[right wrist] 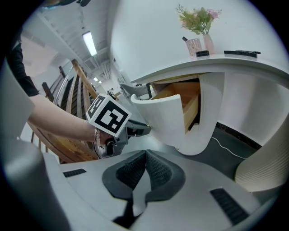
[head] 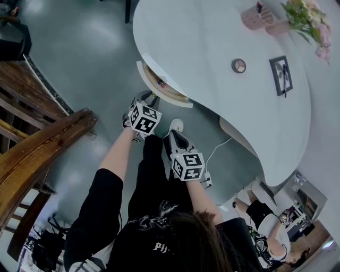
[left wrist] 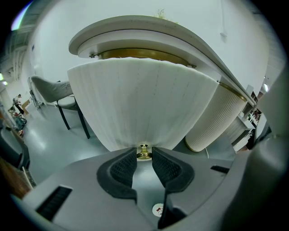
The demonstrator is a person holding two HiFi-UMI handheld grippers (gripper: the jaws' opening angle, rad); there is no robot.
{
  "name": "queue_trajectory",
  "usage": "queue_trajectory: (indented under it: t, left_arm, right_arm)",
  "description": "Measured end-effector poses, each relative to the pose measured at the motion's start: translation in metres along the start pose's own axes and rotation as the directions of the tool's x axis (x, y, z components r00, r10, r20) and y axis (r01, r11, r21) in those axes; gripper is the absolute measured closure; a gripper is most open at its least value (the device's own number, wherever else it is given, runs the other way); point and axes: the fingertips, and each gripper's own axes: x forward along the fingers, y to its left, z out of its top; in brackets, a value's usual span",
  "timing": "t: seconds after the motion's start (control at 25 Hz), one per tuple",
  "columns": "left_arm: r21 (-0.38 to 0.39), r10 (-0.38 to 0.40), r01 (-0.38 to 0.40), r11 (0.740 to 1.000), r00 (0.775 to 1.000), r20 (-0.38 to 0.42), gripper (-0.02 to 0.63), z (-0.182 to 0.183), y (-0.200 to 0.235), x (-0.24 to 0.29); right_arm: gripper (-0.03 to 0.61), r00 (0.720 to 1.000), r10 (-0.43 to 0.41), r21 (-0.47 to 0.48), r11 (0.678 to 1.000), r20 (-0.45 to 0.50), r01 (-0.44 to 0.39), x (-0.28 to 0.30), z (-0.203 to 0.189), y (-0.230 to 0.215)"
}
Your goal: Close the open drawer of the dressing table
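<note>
The white dressing table [head: 212, 48] has one curved drawer [head: 159, 85] standing open under its front edge. In the left gripper view the drawer's ribbed white front [left wrist: 140, 103] fills the frame, with its small brass knob [left wrist: 144, 149] at the bottom. My left gripper [left wrist: 144, 154] is shut on that knob, a pad pressing on each side. The right gripper view shows the open drawer [right wrist: 167, 117] and its wooden inside [right wrist: 192, 101], with the left gripper [right wrist: 113, 122] at its front. My right gripper [right wrist: 145, 154] hangs back from the drawer, shut on nothing.
A wooden stair rail [head: 42, 149] runs along the left. A ribbed white pedestal [left wrist: 216, 122] stands right of the drawer, a chair [left wrist: 67, 101] to its left. A white cable [head: 220, 146] lies on the floor. Flowers [head: 305, 18], pink cups [head: 257, 16] and a compact [head: 238, 66] sit on the tabletop.
</note>
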Motion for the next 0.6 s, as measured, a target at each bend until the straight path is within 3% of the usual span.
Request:
queue_trajectory:
  t: [0.6]
  left_arm:
    - [-0.027, 0.02, -0.018, 0.999, 0.997, 0.069, 0.495, 0.021, 0.002, 0.013]
  right_arm:
    - [0.552, 0.999, -0.039, 0.033, 0.999, 0.039, 0.037, 0.005, 0.006, -0.022]
